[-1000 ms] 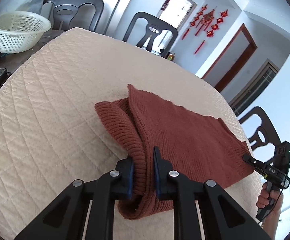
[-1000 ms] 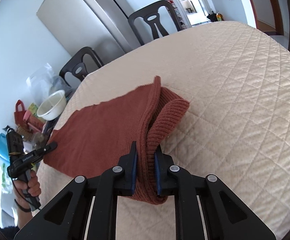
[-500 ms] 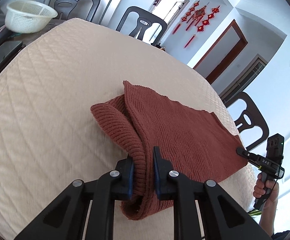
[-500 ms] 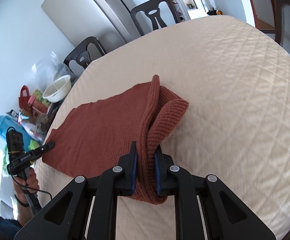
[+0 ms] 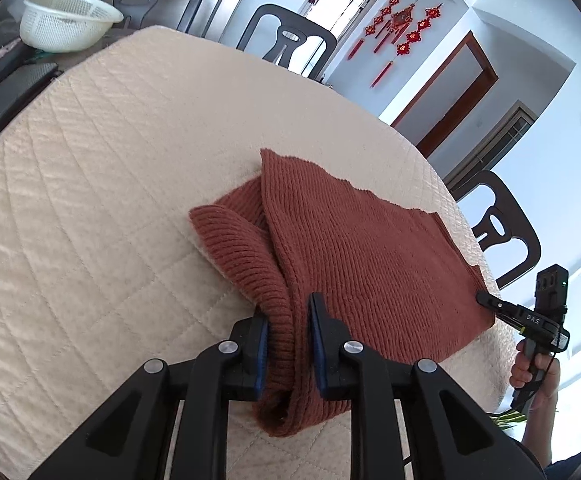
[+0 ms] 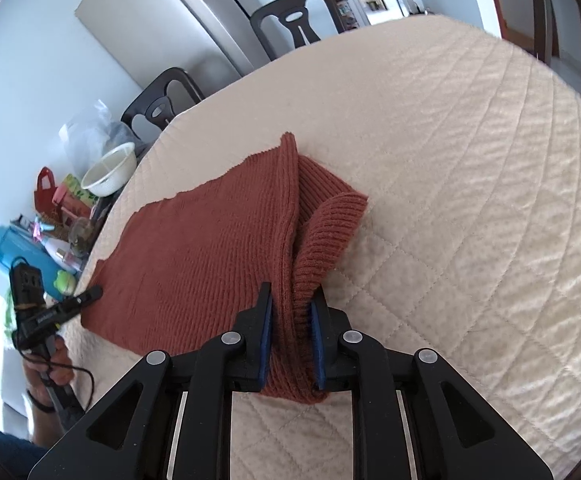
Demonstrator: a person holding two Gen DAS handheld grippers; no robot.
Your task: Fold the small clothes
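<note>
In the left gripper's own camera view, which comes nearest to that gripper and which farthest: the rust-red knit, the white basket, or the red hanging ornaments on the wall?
1. Rust-red knit: between the left gripper fingers, on the quilted cover.
2. White basket: past the cover's far left edge.
3. Red hanging ornaments: on the far wall, upper right.

The only readable lettering is "DAS", in white capitals on the side of the black hand-held right gripper [image 5: 486,301] as seen from the left wrist view; the matching white mark on the black left gripper [image 6: 90,294] is too blurred to read
</note>
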